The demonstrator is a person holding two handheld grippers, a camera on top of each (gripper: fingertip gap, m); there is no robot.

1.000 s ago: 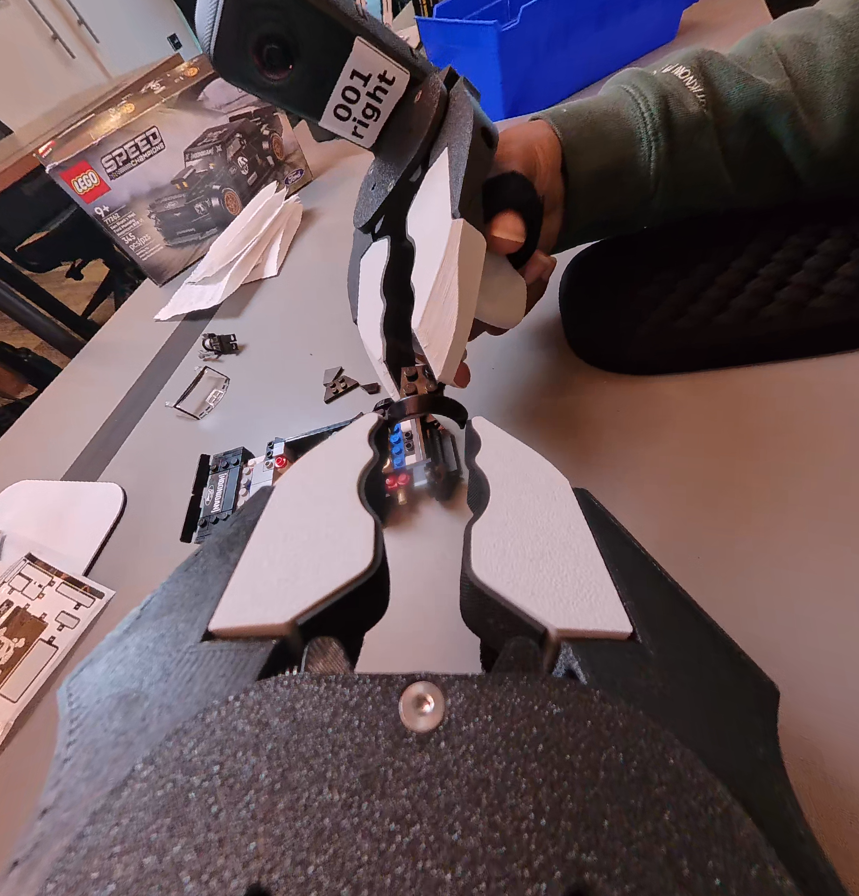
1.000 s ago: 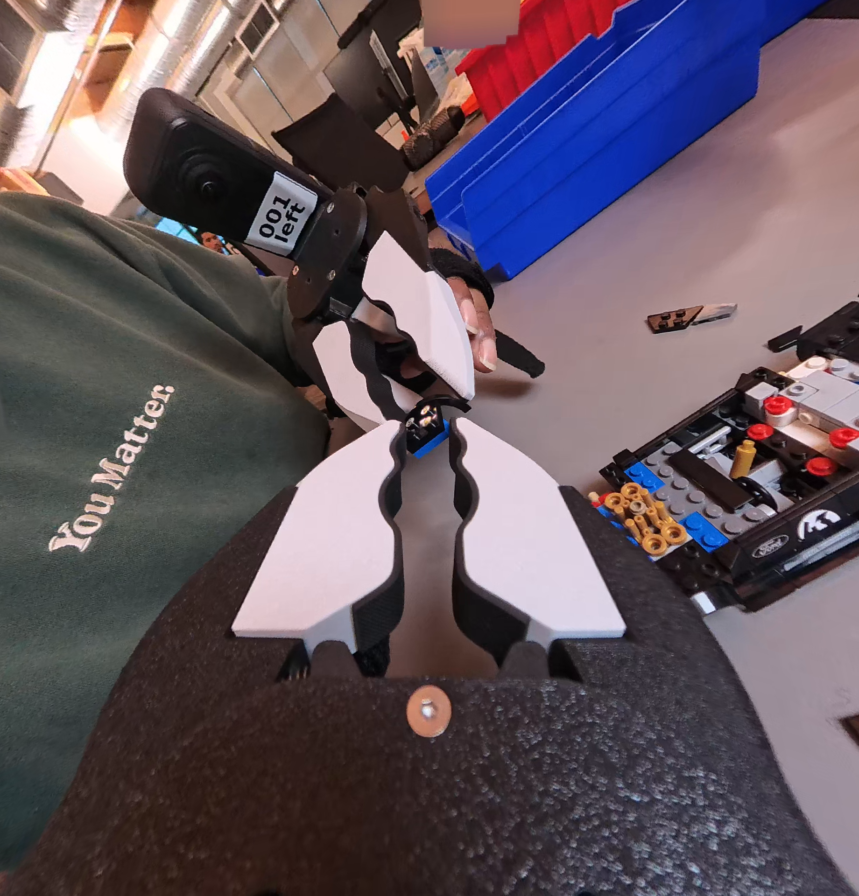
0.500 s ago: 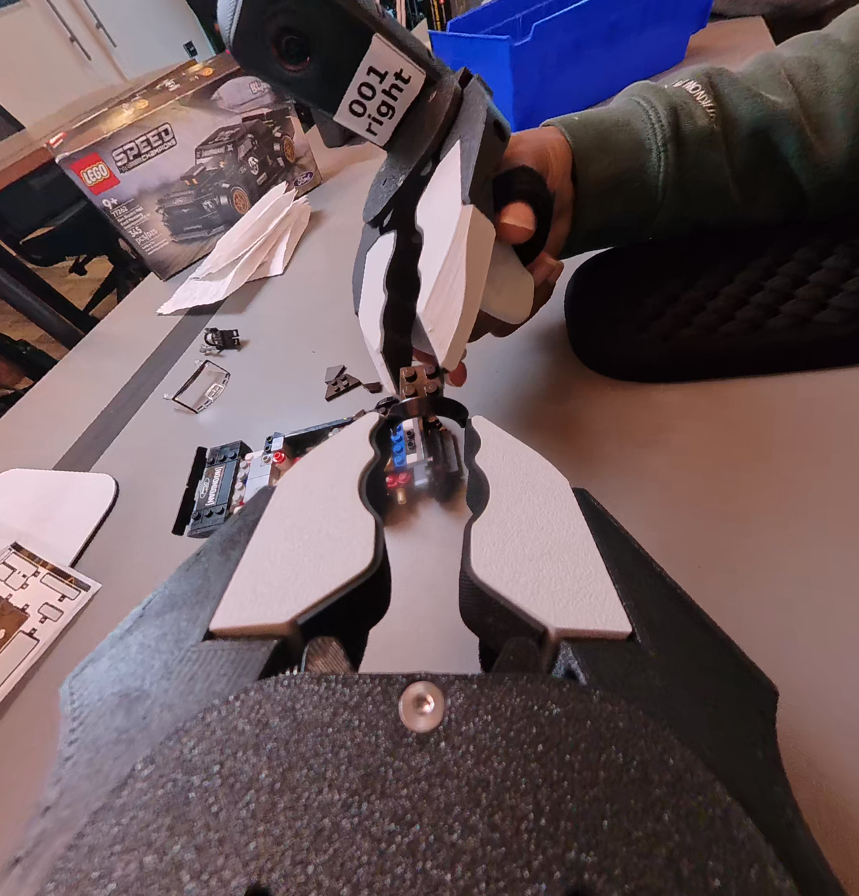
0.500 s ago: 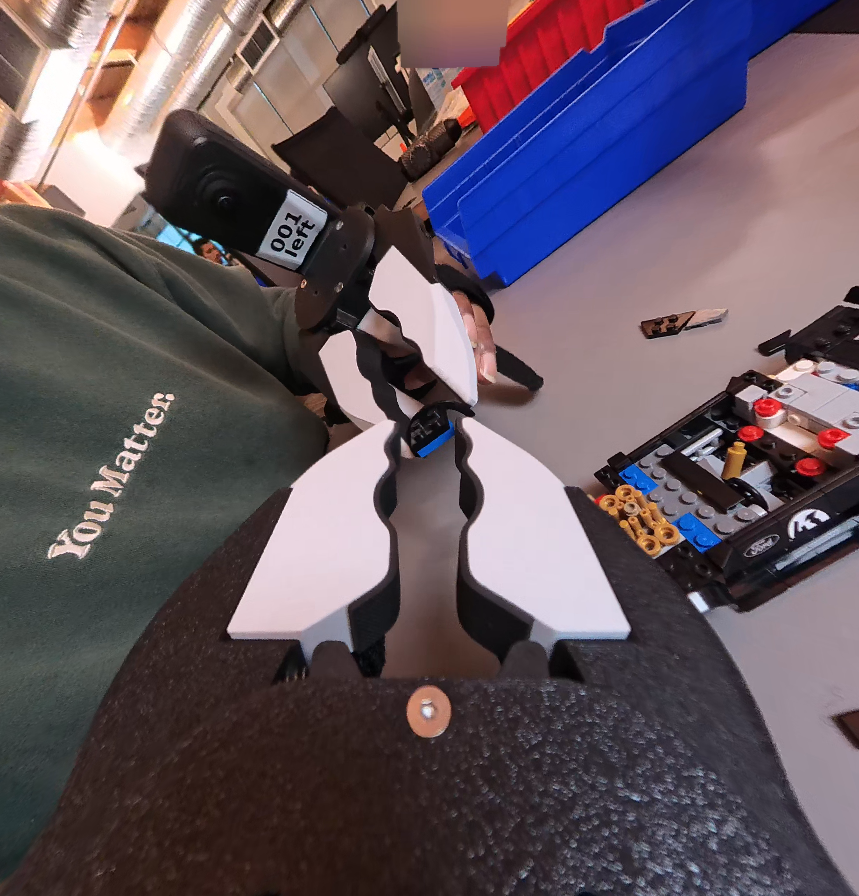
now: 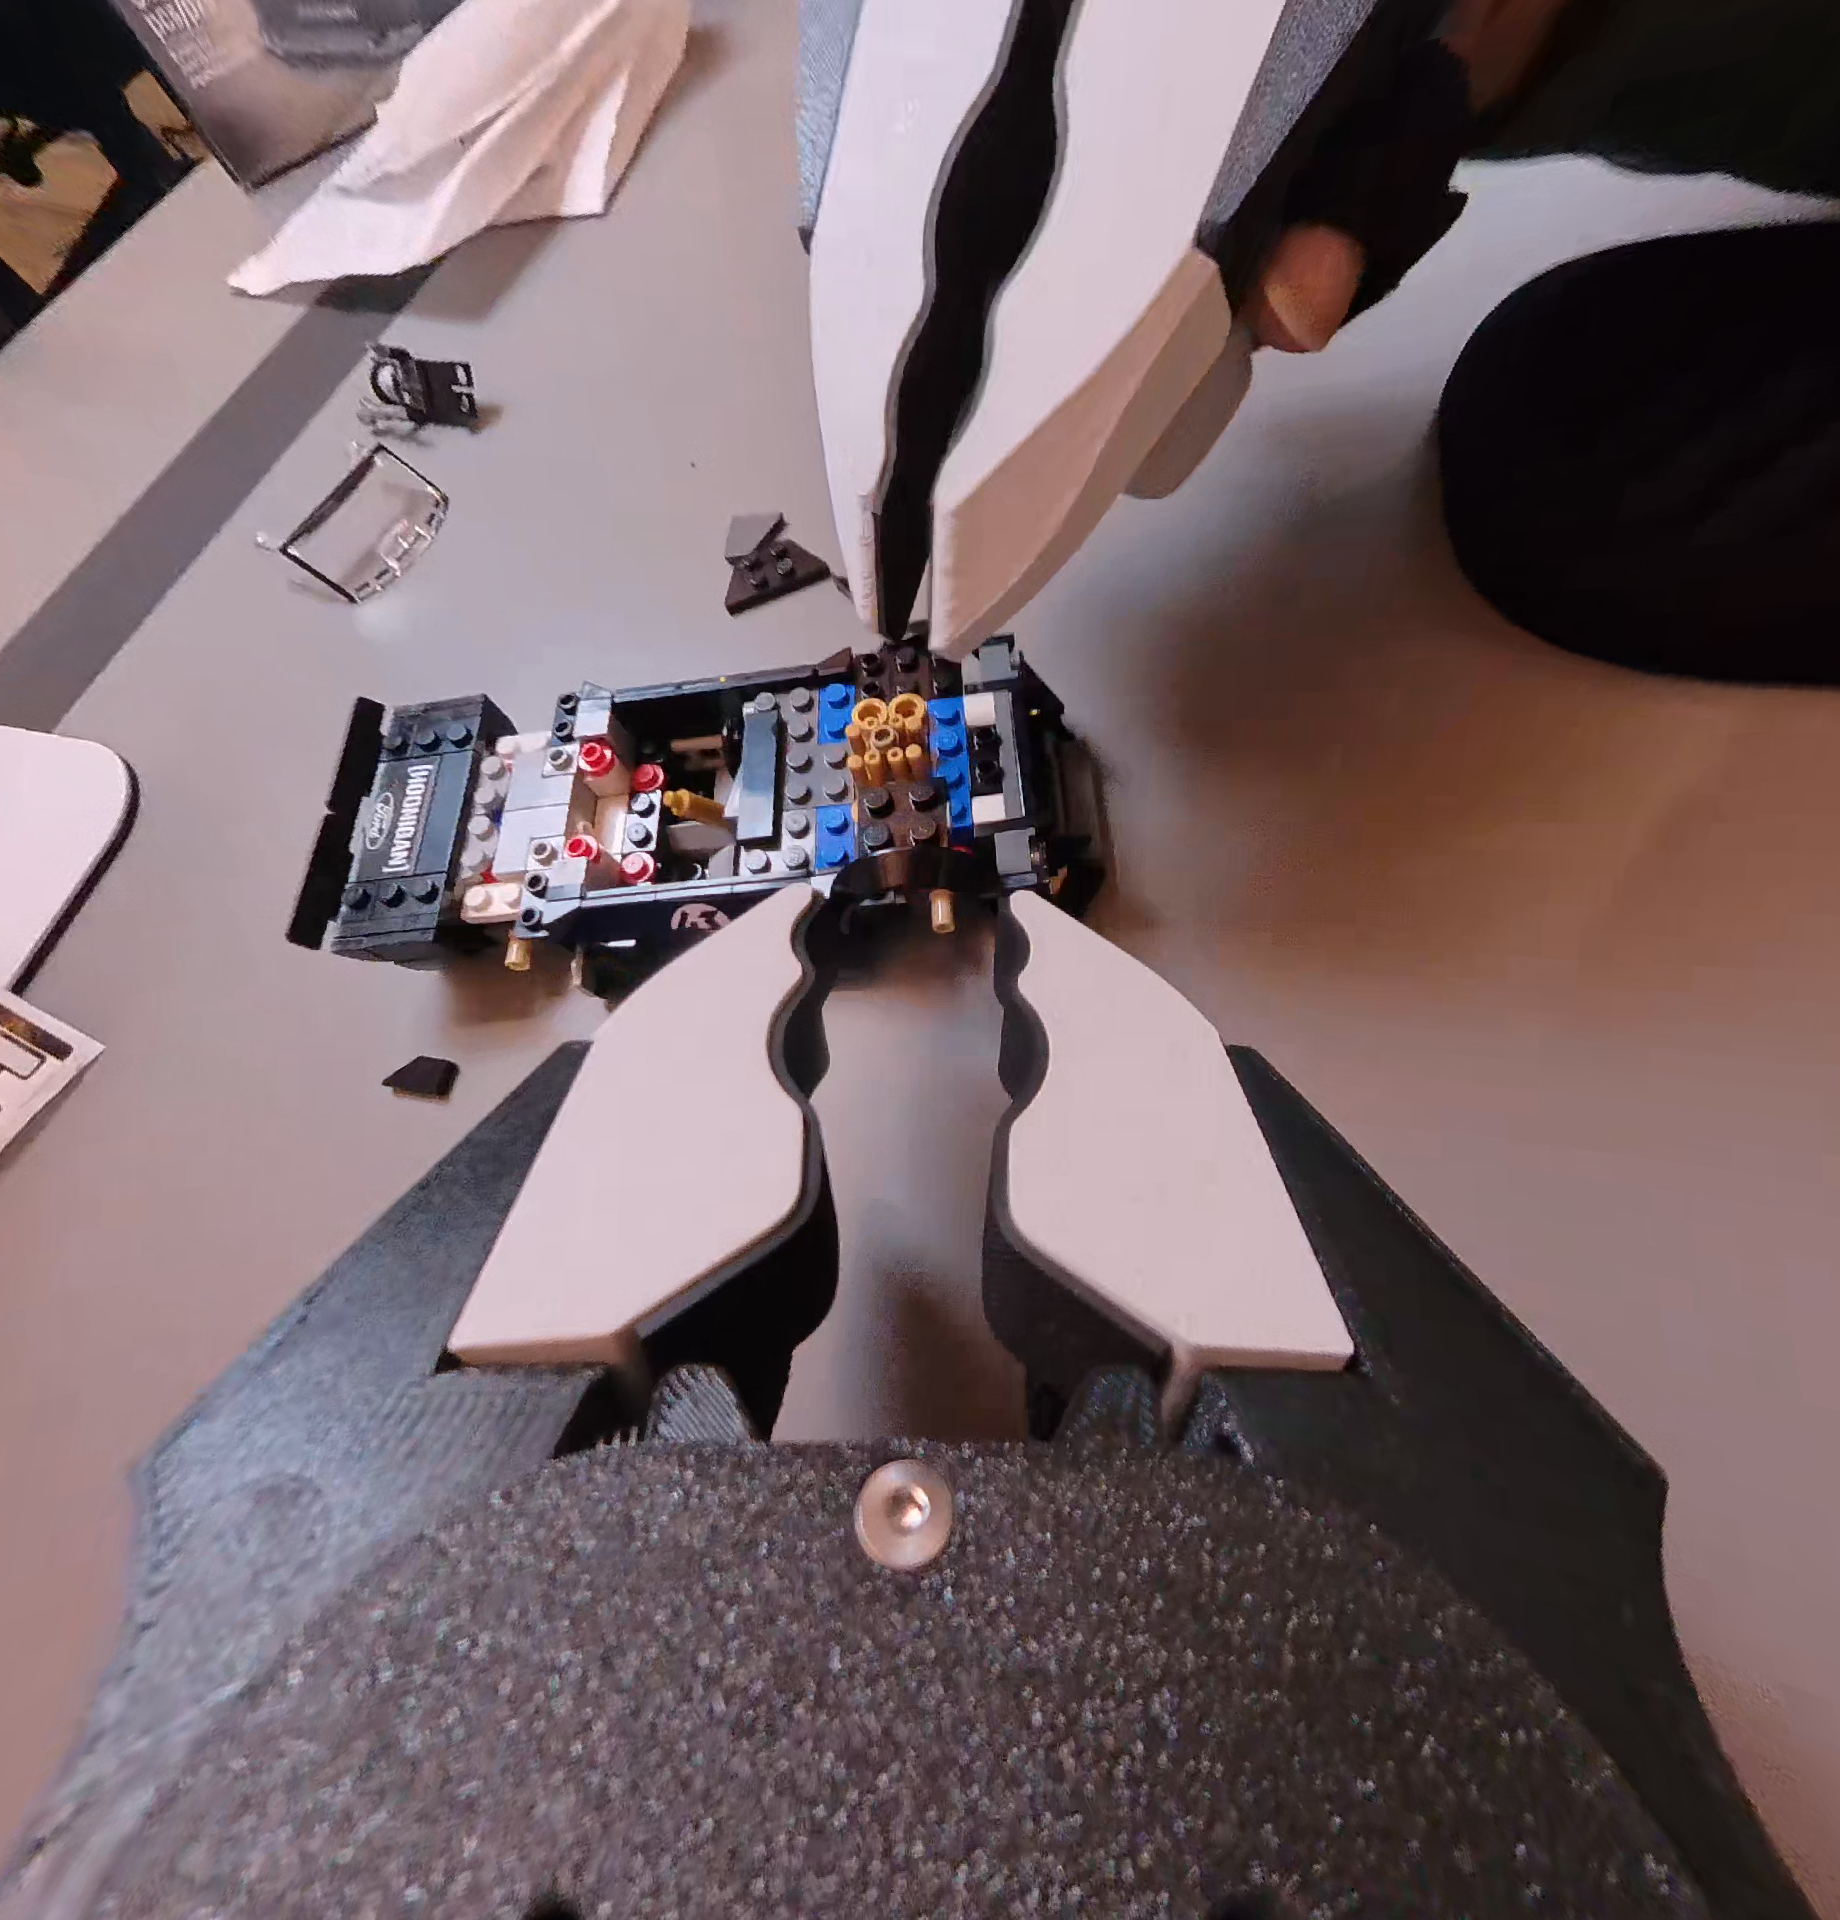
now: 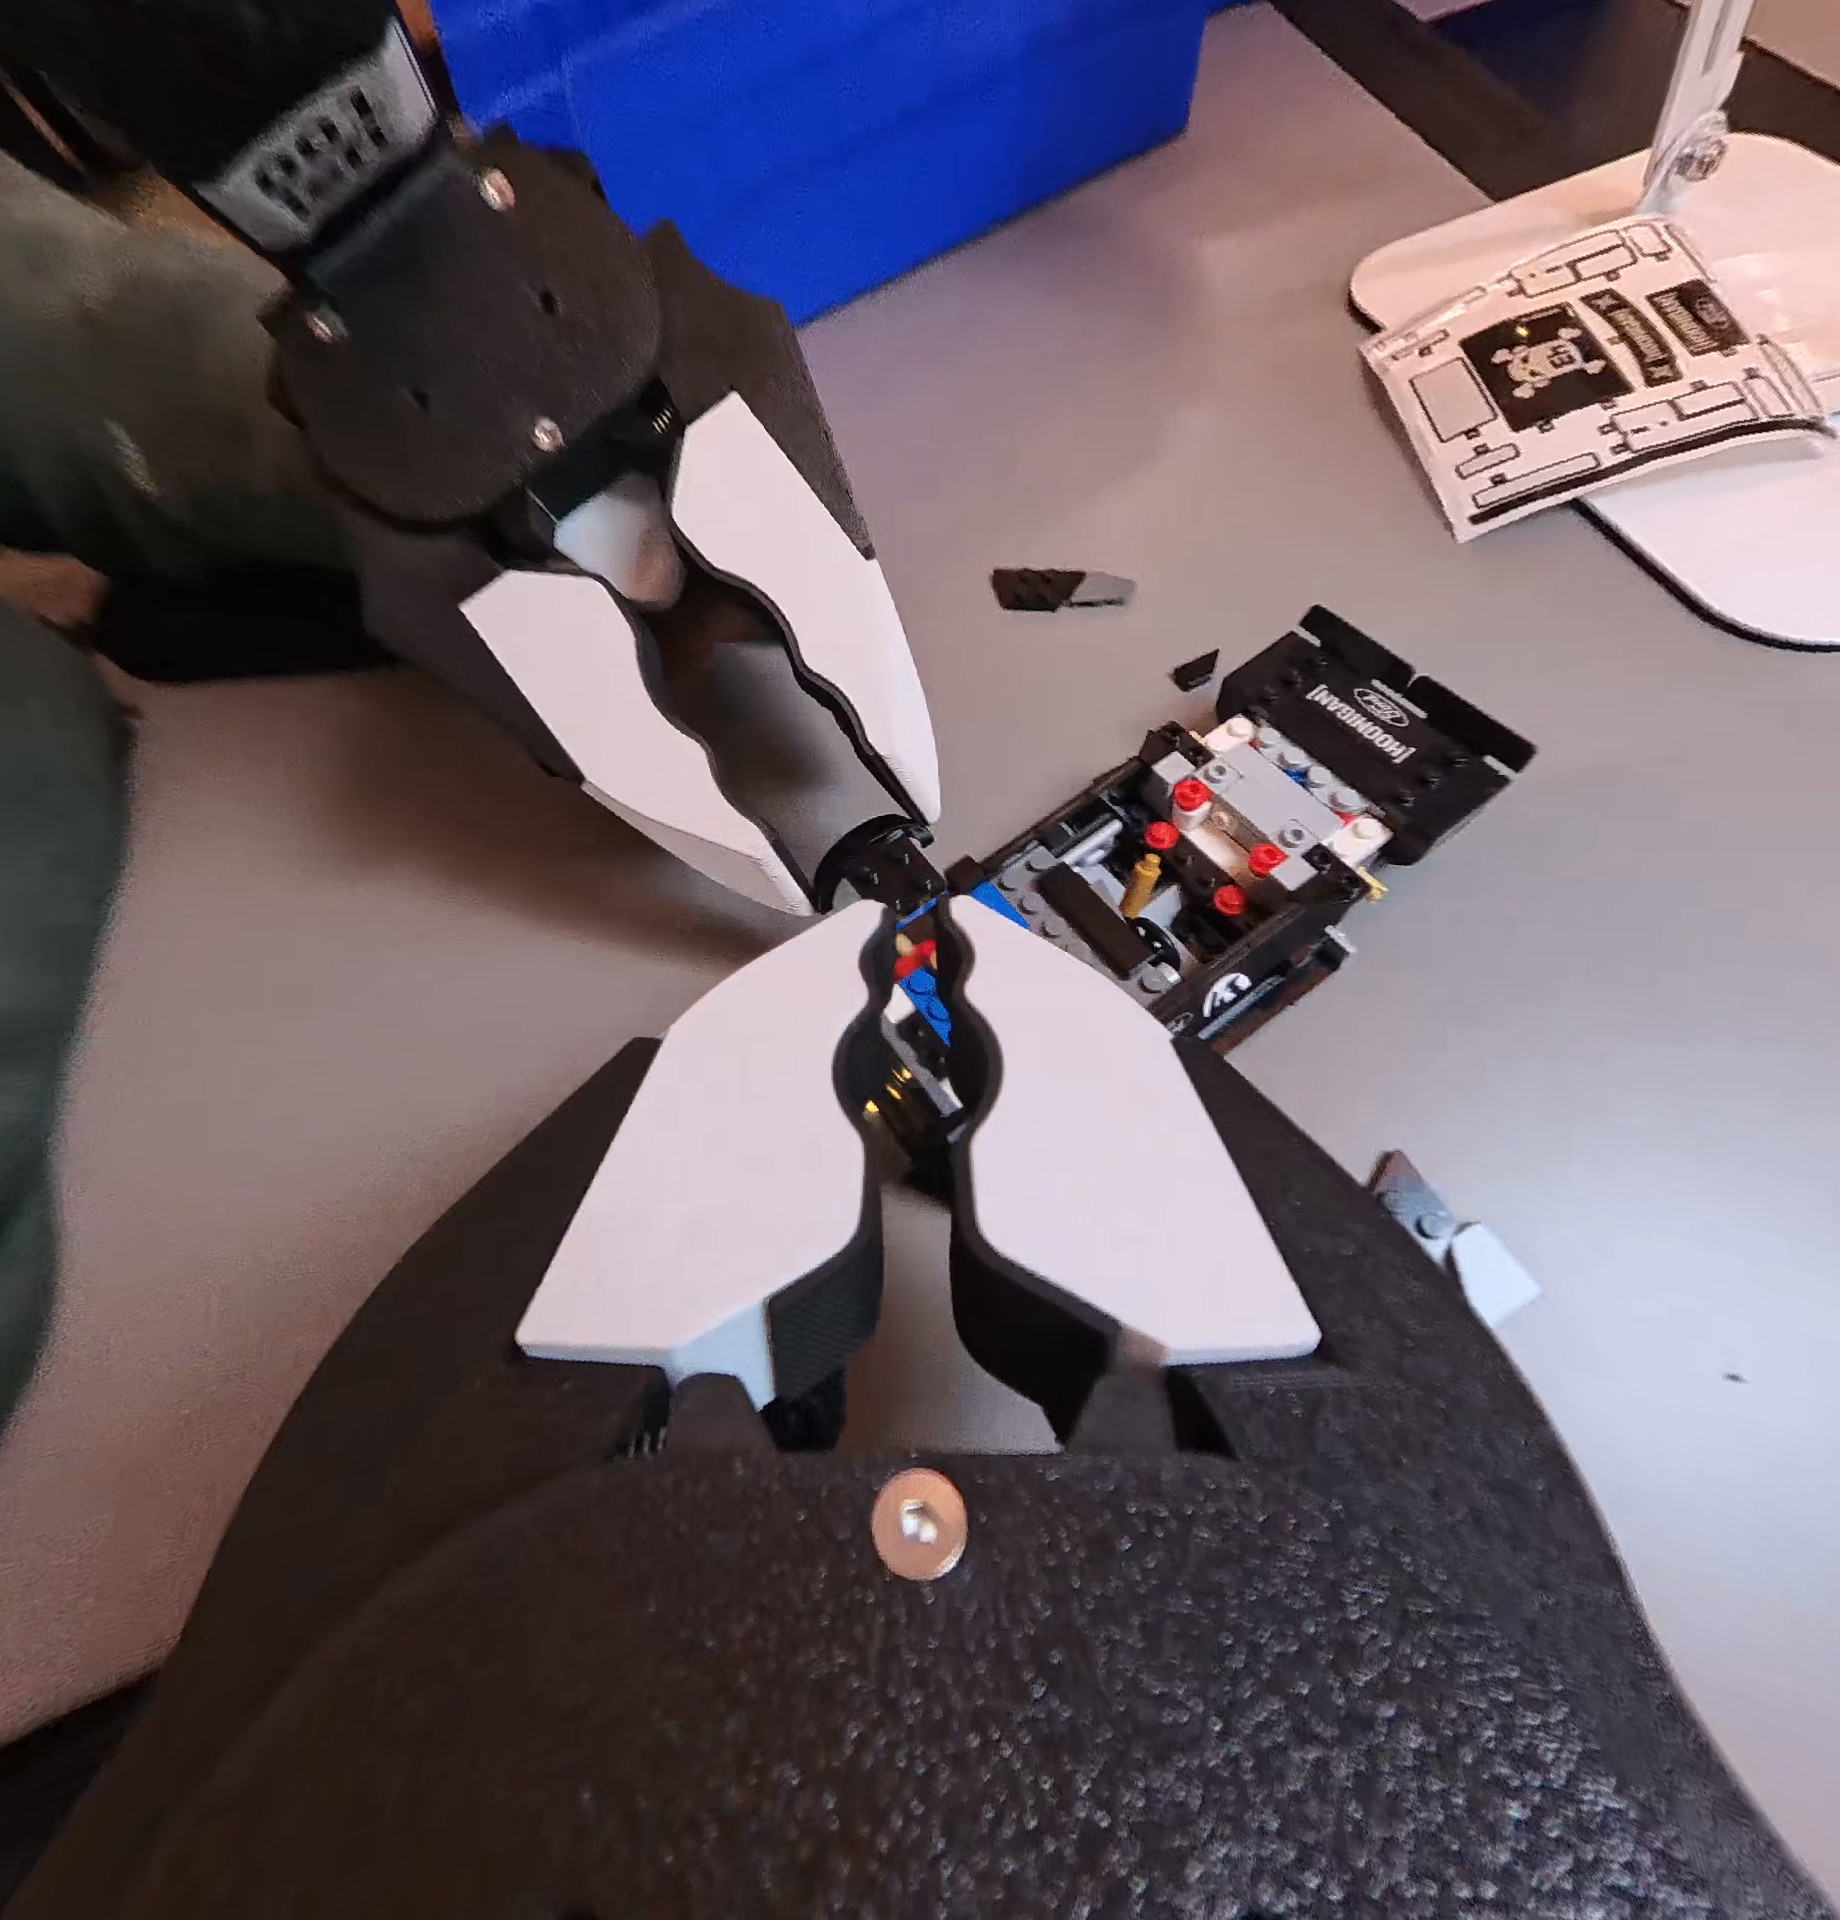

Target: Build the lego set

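Left wrist view shows the lego car (image 5: 708, 810) in the middle of the frame. It looks light and could snap apart, so hold its hard sides. Left gripper (image 5: 900, 914) pinches the car's near side by a black round part; right gripper (image 5: 911, 623), pressed nearly together, touches its far edge.

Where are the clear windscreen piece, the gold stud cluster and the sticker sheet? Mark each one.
clear windscreen piece (image 5: 363, 525), left wrist view, on its transparent pane.
gold stud cluster (image 5: 888, 740), left wrist view, on its middle studs.
sticker sheet (image 6: 1591, 390), right wrist view, on its printed face.
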